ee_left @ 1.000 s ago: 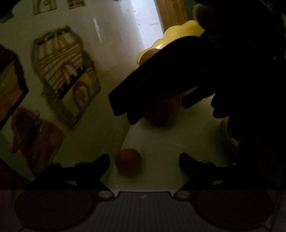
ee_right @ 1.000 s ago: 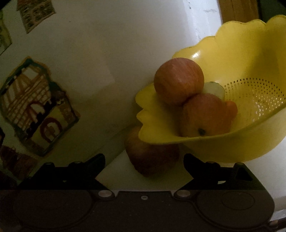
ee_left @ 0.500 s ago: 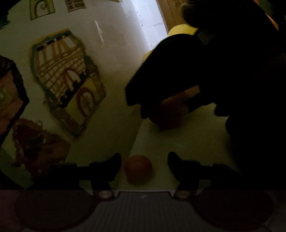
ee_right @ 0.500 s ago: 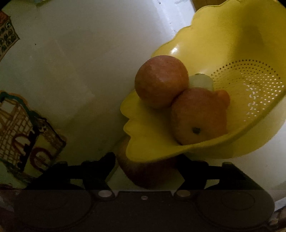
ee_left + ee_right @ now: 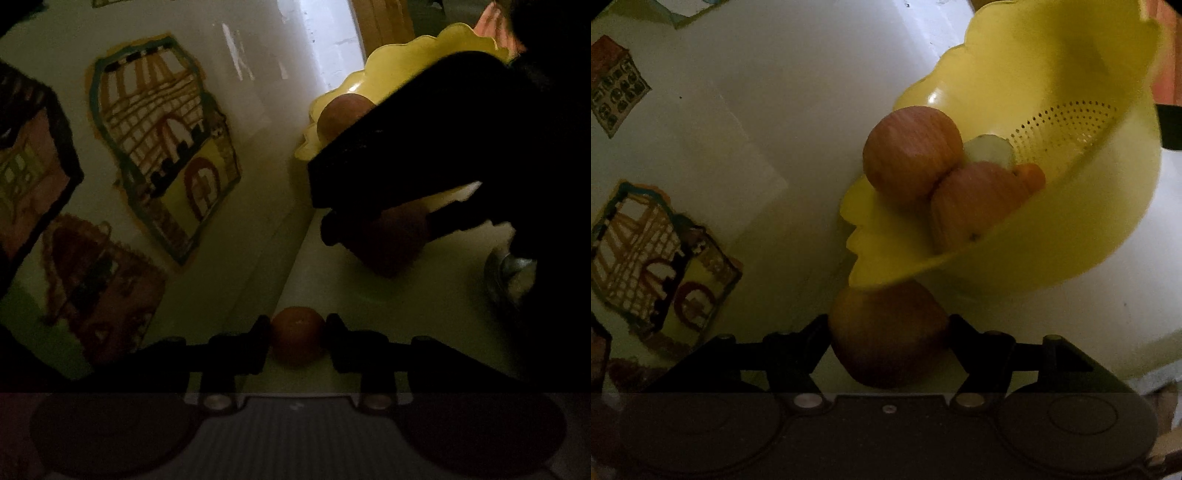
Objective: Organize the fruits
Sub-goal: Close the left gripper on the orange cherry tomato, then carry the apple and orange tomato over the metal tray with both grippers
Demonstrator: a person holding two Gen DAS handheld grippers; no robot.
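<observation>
My left gripper [image 5: 297,341] is shut on a small orange fruit [image 5: 297,339] that sits on the pale tabletop [image 5: 424,314]. In the right wrist view my right gripper [image 5: 888,343] is shut on a large reddish apple [image 5: 886,339] tucked under the rim of a yellow colander [image 5: 1071,229]. Inside the colander lie two apples [image 5: 912,155], a pale green piece [image 5: 988,149] and a small orange fruit [image 5: 1030,175]. From the left wrist view the right gripper [image 5: 384,229] shows as a dark shape holding that apple [image 5: 395,236] before the colander [image 5: 402,62].
The white wall [image 5: 258,110] right behind the table carries children's drawings [image 5: 159,144]. A metal bowl [image 5: 511,273] sits at the right in the left wrist view. The dark bulk of the right gripper and the hand holding it fills the upper right there.
Both grippers moved forward and went from open to shut: the left one on the small orange fruit, the right one on the apple under the colander rim.
</observation>
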